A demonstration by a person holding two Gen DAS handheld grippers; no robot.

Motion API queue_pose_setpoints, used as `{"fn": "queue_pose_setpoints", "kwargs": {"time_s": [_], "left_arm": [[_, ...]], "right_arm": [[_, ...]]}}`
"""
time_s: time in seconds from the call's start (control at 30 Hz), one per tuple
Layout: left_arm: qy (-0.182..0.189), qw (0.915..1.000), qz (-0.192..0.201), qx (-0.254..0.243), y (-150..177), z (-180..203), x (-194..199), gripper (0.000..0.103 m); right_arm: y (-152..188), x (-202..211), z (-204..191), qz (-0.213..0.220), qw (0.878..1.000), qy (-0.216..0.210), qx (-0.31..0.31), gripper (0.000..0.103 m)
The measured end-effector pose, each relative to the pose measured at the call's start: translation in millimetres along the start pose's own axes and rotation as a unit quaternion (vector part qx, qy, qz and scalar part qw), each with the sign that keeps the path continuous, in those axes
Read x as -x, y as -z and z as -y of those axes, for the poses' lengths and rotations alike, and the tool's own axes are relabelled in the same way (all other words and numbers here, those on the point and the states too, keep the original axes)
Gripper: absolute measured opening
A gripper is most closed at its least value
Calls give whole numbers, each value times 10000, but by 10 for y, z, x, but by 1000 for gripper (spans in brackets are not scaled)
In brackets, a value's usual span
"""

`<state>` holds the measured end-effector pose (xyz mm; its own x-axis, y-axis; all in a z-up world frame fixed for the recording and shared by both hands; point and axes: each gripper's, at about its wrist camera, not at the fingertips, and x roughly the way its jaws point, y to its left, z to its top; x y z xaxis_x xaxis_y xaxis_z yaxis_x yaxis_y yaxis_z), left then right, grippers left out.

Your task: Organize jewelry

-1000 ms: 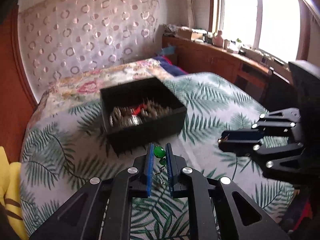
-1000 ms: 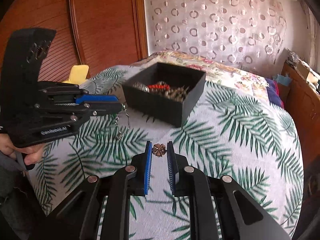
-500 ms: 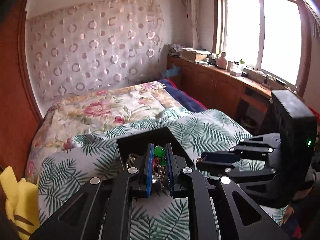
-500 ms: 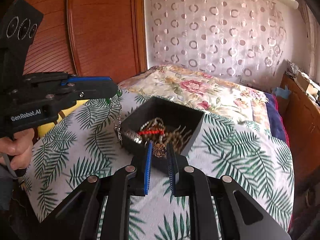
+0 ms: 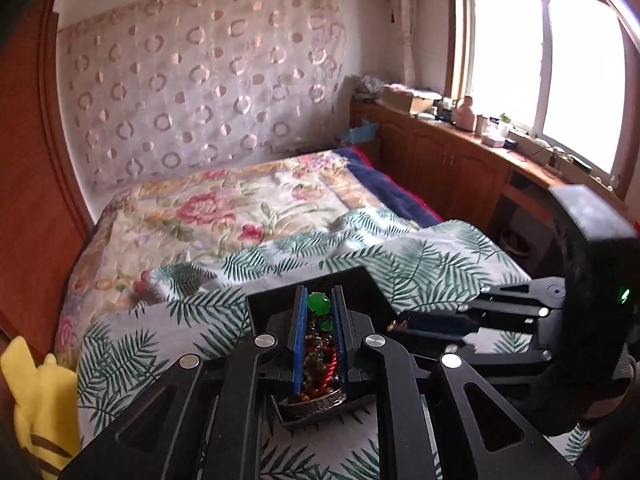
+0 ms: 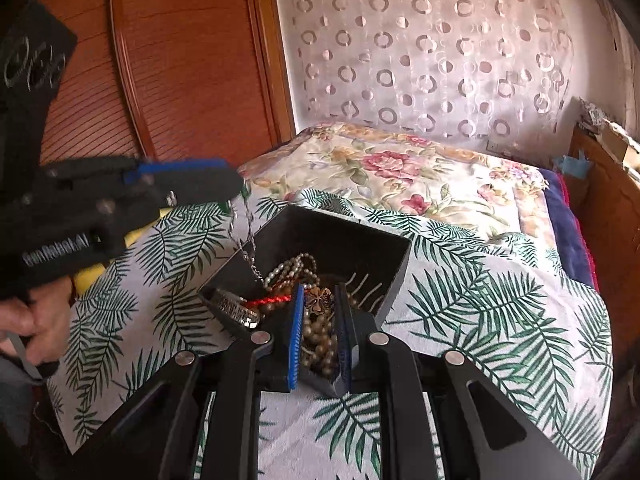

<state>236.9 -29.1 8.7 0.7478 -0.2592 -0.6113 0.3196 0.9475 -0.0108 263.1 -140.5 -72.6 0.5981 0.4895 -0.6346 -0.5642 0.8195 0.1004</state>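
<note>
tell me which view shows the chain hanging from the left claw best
The right wrist view: the chain hangs in full from the left claw down into the black box. The left wrist view shows only its green beads pinched between the blue pads, the rest hidden.

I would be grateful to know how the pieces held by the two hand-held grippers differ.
The left hand-held gripper pinches a green-beaded piece trailing a silver chain; the right hand-held gripper pinches a compact bronze flower-shaped charm with no visible chain. Both hang over the black open box.
</note>
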Motion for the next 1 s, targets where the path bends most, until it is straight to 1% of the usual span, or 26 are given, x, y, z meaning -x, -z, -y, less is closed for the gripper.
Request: {"fn": "queue_pose_setpoints", "kwargs": {"time_s": [0.03, 0.1, 0.13, 0.17, 0.23, 0.3, 0.37, 0.4, 0.47, 0.5, 0.53, 0.57, 0.6, 0.67, 0.73, 0.8, 0.87, 0.93, 1.0], "left_arm": [[-39, 10000, -32, 44, 17, -26, -29, 11], [-55, 9999, -40, 141, 56, -68, -43, 13], [-56, 9998, -39, 180, 76, -93, -38, 21], [-59, 9998, -25, 212, 92, -103, -28, 28], [-80, 9997, 11, 244, 123, -117, -1, 30], [-90, 9996, 28, 273, 156, -125, 28, 37], [-202, 9994, 99, 265, 200, -116, 90, 57], [-238, 9993, 153, 256, 227, -111, 129, 61], [-330, 9989, 235, 244, 283, -93, 211, 78], [-365, 9986, 279, 248, 304, -90, 247, 80], [-397, 9983, 333, 265, 334, -78, 294, 85], [-421, 9979, 383, 293, 355, -73, 338, 89], [-434, 9974, 467, 335, 382, -66, 403, 91], [-454, 9966, 587, 365, 404, -51, 504, 95], [-523, 9956, 693, 366, 429, -13, 608, 95], [-579, 9947, 770, 367, 461, 29, 696, 95], [-627, 9940, 816, 374, 522, 48, 781, 95], [-712, 9934, 805, 400, 584, 73, 843, 95], [-792, 9927, 803, 423, 660, 93, 907, 95]], "right_arm": [[-16, -13, 6, 20, 10000, -24, -17, 18], [-37, -32, 24, 18, 10000, -28, -59, 26], [-41, -37, 30, 24, 10000, -26, -65, 28], [-42, -40, 36, 26, 10000, -1, -73, 32], [-34, -41, 44, 28, 10000, 23, -93, 33], [-14, -29, 43, 34, 9999, 49, -96, 33], [20, 17, 23, 82, 9998, 154, -83, 33], [44, 55, 10, 121, 9997, 203, -85, 33], [80, 122, -8, 199, 9993, 298, -83, 33], [119, 179, -31, 261, 9989, 387, -82, 34], [147, 218, -46, 305, 9986, 431, -87, 34], [181, 273, -62, 376, 9981, 485, -112, 37], [206, 327, -77, 437, 9975, 537, -140, 41], [238, 416, -100, 530, 9966, 609, -143, 44], [273, 542, -136, 665, 9952, 702, -151, 48], [293, 642, -158, 777, 9939, 756, -193, 58], [348, 798, -173, 934, 9918, 829, -267, 61], [387, 916, -165, 1038, 9899, 907, -320, 68], [457, 1044, -184, 1193, 9870, 1001, -401, 82]]}}
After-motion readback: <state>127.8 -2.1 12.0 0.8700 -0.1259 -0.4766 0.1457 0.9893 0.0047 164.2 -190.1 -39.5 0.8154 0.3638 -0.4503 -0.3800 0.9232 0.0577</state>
